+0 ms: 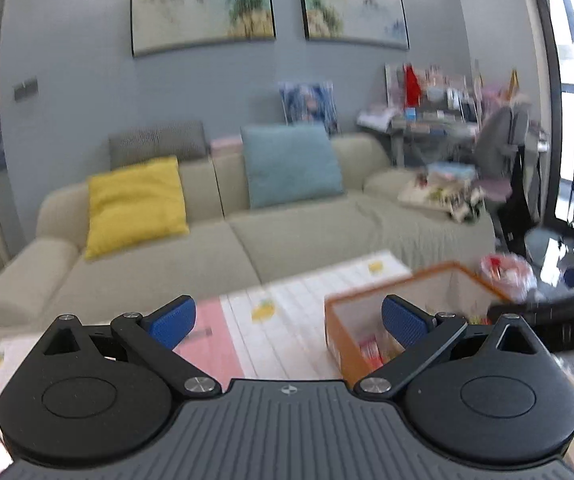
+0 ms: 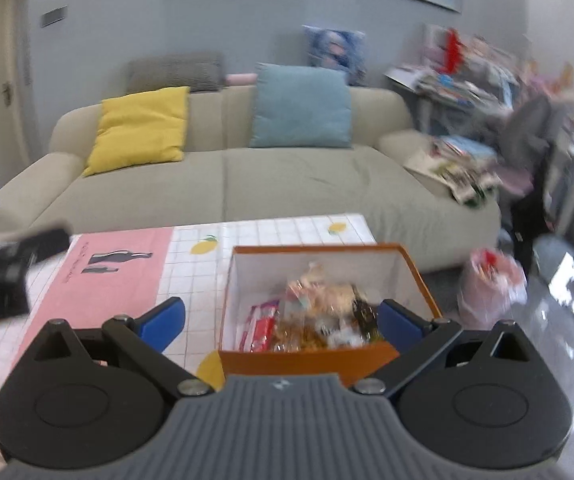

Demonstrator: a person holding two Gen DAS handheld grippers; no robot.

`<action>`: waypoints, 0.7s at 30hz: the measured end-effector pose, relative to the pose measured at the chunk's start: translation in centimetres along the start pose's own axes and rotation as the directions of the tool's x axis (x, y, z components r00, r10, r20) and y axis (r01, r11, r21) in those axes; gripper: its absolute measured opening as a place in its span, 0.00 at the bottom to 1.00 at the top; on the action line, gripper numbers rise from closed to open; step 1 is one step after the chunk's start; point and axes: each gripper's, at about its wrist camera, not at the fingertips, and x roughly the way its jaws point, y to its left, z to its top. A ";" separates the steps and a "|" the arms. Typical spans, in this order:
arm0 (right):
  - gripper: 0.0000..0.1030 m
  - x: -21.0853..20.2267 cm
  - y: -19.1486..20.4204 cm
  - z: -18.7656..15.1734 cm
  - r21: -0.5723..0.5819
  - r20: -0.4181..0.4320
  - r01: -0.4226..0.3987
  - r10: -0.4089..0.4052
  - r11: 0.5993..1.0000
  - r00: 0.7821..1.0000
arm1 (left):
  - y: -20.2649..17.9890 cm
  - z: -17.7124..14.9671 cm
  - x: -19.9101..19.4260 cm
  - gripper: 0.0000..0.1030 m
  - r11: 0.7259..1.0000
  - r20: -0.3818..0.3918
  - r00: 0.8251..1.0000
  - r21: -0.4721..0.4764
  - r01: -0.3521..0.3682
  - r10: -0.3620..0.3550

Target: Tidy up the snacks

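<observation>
Snacks [image 2: 319, 316] lie in the box [image 2: 307, 356] on the table [image 2: 191, 276]; sofa [image 2: 247, 184] behind the box, bag [image 2: 491, 284] right of it.

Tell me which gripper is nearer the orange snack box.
Right, as far as the views show. The right gripper faces the orange snack box head-on, just before it; the left gripper sits off to its left.

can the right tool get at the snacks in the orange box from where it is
Probably yes: the right tool is open and empty, the orange box sits just ahead with no lid, and the snacks lie exposed, nothing between.
</observation>
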 end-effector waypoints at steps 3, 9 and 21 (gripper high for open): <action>0.97 -0.3 0.3 -1.3 0.028 -0.007 0.043 -0.043 0.999 0.999 | 0.0 -0.7 0.4 1.00 1.000 -0.086 0.996 0.007 -0.012 0.012; 0.97 -0.6 2.1 -3.6 -0.080 -0.045 0.068 -0.072 0.995 0.996 | -0.3 -2.2 0.9 1.00 0.999 -0.205 0.979 0.033 -0.008 0.014; 0.97 -0.3 2.4 -4.3 -0.092 -0.093 0.052 -0.061 0.994 0.994 | 0.2 -3.7 1.2 1.00 1.000 -0.292 0.956 0.019 -0.017 0.022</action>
